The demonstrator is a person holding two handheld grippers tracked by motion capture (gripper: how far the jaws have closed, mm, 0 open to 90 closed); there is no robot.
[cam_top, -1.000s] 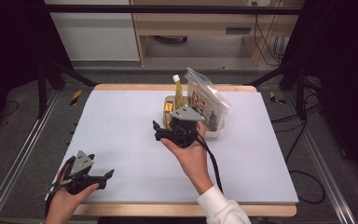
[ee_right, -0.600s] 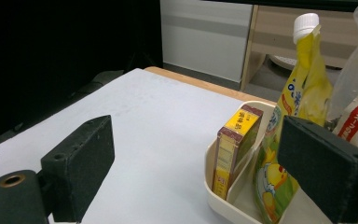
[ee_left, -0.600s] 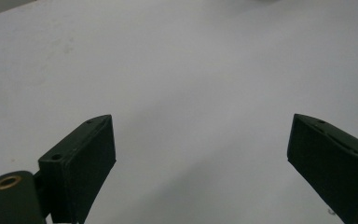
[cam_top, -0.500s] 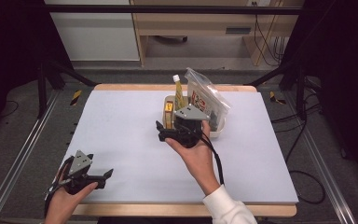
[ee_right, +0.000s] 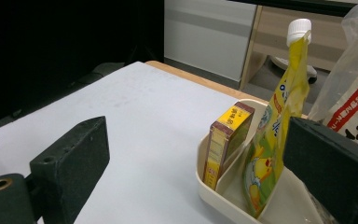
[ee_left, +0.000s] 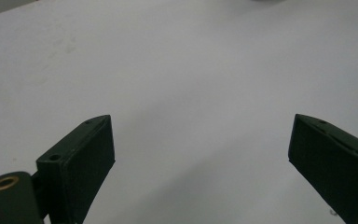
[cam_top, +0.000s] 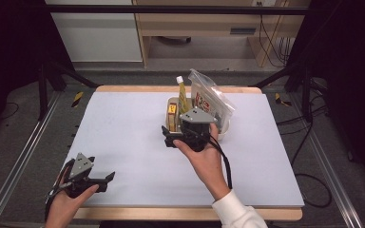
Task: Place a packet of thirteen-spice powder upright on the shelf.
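Right gripper (cam_top: 171, 138) edged right, jaws just opening, empty, beside tray (ee_right: 223, 198), left gripper (cam_top: 105, 178) open.

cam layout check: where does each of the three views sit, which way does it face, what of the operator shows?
High view: above the person's side, facing forward and down on the table; both forearms, left gripper and right gripper show.
Left gripper view: rides the left gripper, looks along its open jaws at bare table.
Right gripper view: rides the right gripper, jaws open, faces the tray with yellow box and yellow pouch.
Shared: high and right gripper views both show the tray.
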